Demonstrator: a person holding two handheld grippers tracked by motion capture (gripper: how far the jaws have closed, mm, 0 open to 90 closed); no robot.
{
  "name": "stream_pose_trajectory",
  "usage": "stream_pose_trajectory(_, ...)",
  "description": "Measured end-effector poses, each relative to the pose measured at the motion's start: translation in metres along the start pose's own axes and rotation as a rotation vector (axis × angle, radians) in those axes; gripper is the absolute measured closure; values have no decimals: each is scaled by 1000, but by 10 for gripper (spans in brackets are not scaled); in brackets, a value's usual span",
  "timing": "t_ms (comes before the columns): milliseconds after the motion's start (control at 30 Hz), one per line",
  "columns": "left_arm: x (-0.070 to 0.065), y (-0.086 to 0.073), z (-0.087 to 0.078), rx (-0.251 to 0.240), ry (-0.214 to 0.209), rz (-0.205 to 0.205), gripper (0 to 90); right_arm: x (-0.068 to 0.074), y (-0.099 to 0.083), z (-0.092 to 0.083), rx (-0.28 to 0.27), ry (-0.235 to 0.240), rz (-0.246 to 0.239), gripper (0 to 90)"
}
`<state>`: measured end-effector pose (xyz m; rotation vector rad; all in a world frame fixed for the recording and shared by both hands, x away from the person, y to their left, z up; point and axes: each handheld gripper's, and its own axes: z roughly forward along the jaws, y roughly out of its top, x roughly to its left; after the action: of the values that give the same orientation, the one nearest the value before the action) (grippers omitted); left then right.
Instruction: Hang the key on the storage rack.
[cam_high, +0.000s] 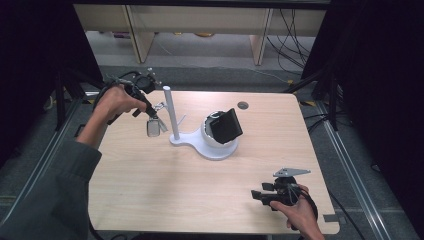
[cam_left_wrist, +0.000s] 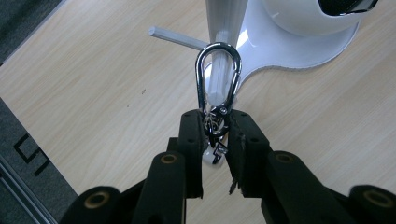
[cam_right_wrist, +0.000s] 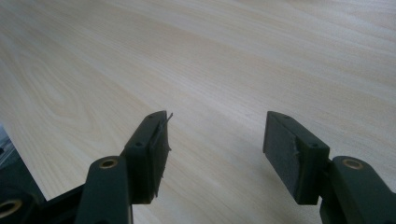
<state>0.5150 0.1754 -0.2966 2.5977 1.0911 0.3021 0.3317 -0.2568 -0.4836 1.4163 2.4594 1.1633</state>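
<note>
No readable text, label, brand or number anywhere (floor marking illegible).

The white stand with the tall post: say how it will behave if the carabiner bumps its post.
The white stand probably stays put: its flat base is broad and carries a bowl. The thin post may flex slightly. The carabiner, clamped at its swivel by the left gripper, would likely slide off smooth plastic.

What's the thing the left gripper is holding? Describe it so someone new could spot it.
Start at the white stand in the middle of the wooden table, then go to its tall white post. Just left of the post, the left gripper pinches a silver carabiner clip by its swivel end. It is the sole shiny metal loop there.
</note>
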Motion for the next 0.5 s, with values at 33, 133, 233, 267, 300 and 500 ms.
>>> stream_pose_trajectory(33, -1, 0, 1, -9, 5, -7, 755, 0, 0, 0, 0, -1, 1, 412)
stream_pose_trajectory(133, -2, 1, 4, -8, 8, 0, 754, 0, 0, 0, 0, 1, -1, 412)
stream_pose_trajectory(233, -3, 2, 6, 6, 9, 7, 754, 0, 0, 0, 0, -5, 0, 412)
stream_pose_trajectory(267, -3, 2, 7, 8, 6, 6, 754, 0, 0, 0, 0, -4, 0, 412)
stream_pose_trajectory(300, -2, 2, 7, 4, 7, 2, 754, 0, 0, 0, 0, 0, -1, 412)
stream_pose_trajectory(500, -6, 4, 10, 13, 12, 11, 751, 0, 0, 0, -1, 3, 2, 411)
